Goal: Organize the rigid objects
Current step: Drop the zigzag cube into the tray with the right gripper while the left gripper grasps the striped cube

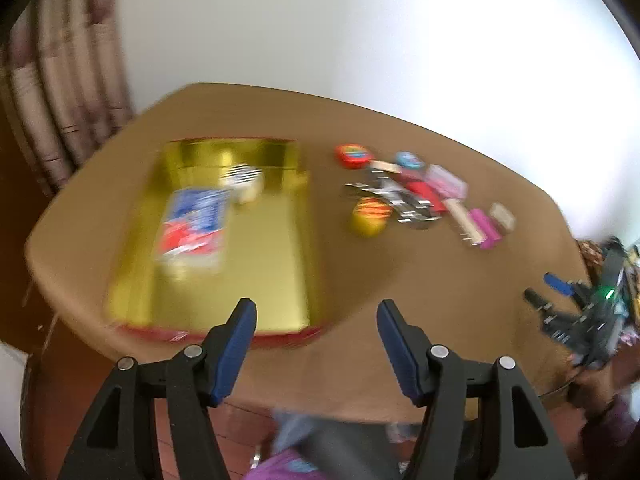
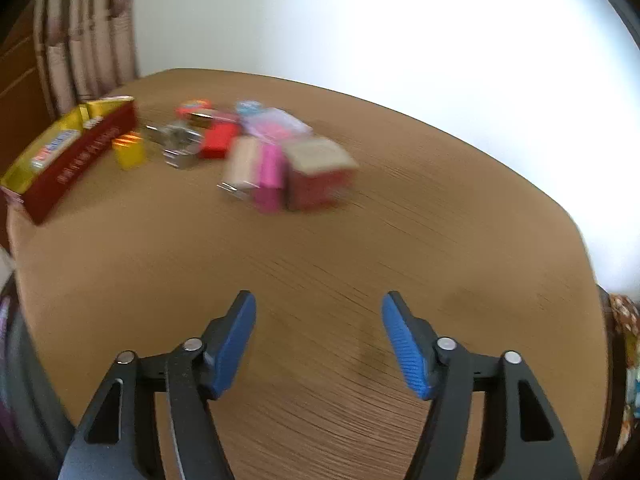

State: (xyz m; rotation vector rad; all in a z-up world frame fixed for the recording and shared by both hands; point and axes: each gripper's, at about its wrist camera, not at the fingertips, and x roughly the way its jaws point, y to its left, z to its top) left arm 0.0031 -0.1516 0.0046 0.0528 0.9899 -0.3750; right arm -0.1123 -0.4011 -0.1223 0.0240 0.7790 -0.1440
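2 grippers, left (image 1: 316,312) and right (image 2: 318,304), jaws wide, empty. Loose pile (image 2: 256,152) on counter (image 2: 320,260) beside gold box (image 1: 256,248); risk: a hasty reach scatters neighbours.

Home room, wooden table (image 2: 320,280), pleated curtain (image 1: 60,100), plain white wall (image 1: 360,40)

Both my views are smearing with motion blur; the items on the table (image 2: 360,280) are reading as colour streaks. The white wall (image 1: 400,40) is blowing out, glaring hardest at right. The gold tray (image 1: 256,248) is glinting. Fisheye is bending edges, corners are darkening. Only my gripper fingers (image 2: 236,340) are staying sharp.
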